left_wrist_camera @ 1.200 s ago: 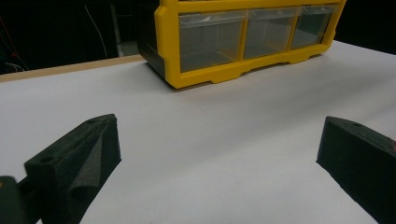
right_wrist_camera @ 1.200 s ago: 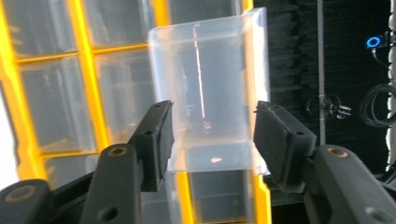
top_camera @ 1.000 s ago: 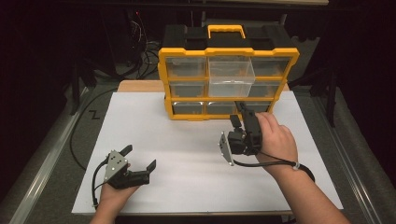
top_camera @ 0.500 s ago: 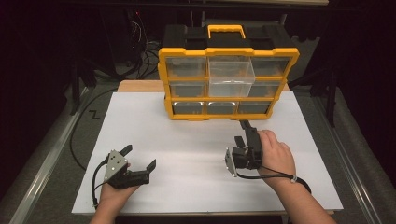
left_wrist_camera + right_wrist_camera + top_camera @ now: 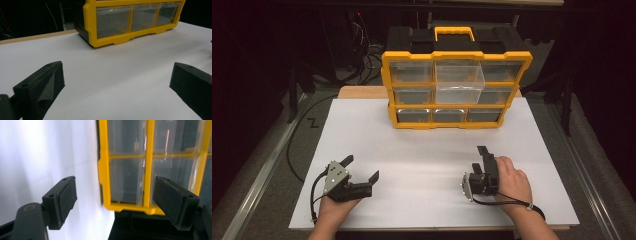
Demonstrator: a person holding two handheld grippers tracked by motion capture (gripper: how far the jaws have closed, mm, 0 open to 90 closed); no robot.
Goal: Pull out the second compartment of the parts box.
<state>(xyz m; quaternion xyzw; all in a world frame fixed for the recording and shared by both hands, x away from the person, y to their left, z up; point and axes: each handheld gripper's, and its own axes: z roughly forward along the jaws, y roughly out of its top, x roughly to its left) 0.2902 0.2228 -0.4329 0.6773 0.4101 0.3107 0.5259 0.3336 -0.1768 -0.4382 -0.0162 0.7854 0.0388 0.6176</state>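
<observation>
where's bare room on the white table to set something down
Bare patches: the white table between the drawer organizer and the two grippers, the strip between the left gripper and right gripper, and the margins either side of the organizer. It is crowded along the back, where the organizer stands.

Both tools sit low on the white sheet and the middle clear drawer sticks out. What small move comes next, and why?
Probably lift the right tool forward toward the protruding clear plastic drawer of the yellow organizer. Its jaws have just been opening, with nothing between them, and that drawer alone juts out.
</observation>
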